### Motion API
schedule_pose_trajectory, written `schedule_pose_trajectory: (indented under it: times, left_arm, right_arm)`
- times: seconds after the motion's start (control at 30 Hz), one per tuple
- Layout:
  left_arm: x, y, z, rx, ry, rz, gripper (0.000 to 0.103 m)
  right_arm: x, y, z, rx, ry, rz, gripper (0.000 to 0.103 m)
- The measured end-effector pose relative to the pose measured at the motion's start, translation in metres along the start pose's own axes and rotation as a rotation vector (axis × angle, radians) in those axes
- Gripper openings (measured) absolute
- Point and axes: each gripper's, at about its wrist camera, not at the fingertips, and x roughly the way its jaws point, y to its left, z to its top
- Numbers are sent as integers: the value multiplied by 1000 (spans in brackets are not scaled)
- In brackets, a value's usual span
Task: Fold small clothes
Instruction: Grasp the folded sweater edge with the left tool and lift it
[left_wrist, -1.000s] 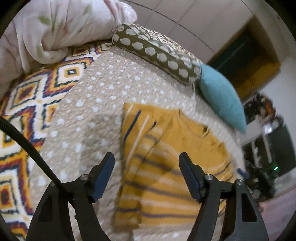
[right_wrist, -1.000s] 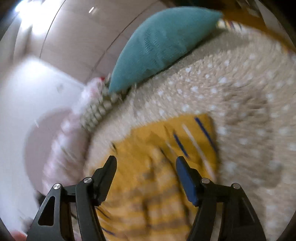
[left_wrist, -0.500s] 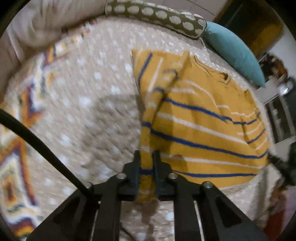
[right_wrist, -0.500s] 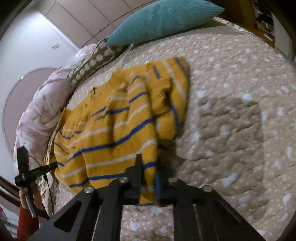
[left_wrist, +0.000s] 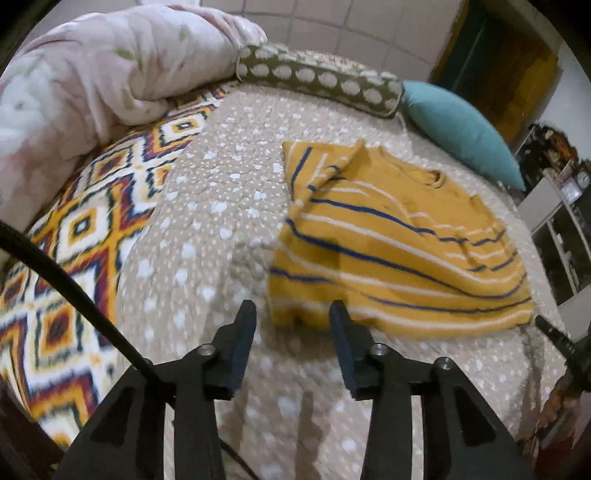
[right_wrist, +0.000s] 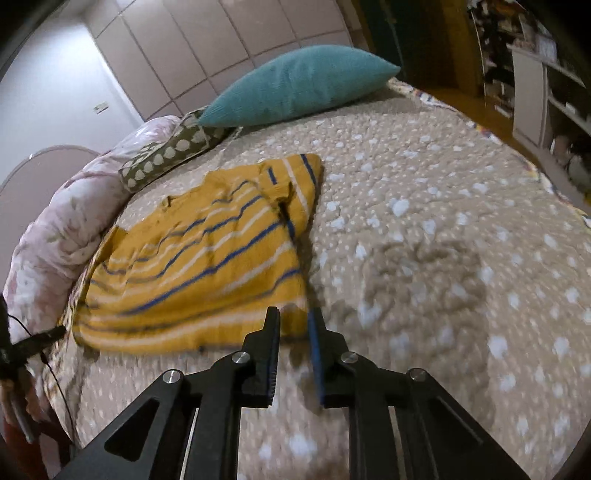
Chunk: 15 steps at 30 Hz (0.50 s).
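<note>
A mustard-yellow striped sweater (left_wrist: 399, 251) lies flat on a beige quilt (left_wrist: 207, 229) dotted with white, which covers the bed. Blue and white stripes run across the garment, and both sleeves are folded inward over its body. The neck opening faces the pillows at the head of the bed.

The left gripper (left_wrist: 291, 321) hovers just short of the sweater's near left hem corner, its two fingers spread with a clear gap between them and nothing held. From the right wrist view the same sweater (right_wrist: 199, 258) stretches away to the left, and the right gripper (right_wrist: 293, 325) sits at the hem's right corner. Its fingers stand slightly apart, with no cloth between them; the tips overlap the hem edge in the picture, but whether they touch it cannot be told through the blur.

A teal cushion (right_wrist: 299, 85) rests at the head of the bed, touching an olive bolster (left_wrist: 317, 81) with white spots. Beside that lies a rolled pink floral duvet (left_wrist: 92, 85), and a diamond-patterned blanket (left_wrist: 85, 229) in orange, navy and white covers the bed's left side. No container appears in either view.
</note>
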Motion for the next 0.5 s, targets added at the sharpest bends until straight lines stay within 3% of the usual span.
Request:
schedule_pose_trajectory:
  times: [0.23,0.27,0.37,0.5]
  left_arm:
    - [-25,-28,-65,-44,-4,-11,41]
    - [-26,-35,-72,-23,0,-15,41]
    - [-30,-51,-85,25,-12,17,41]
    - [-45,-57,-98,23,-42,-36,42]
  right_arm:
    - [-6,24,-20,-122,52,-58,23]
    - [-10,27,-22,-142,38,-67,27]
    - [-13,29,-22,-134,21,-36,53]
    - [-12,18,-19,-37,72,38,54]
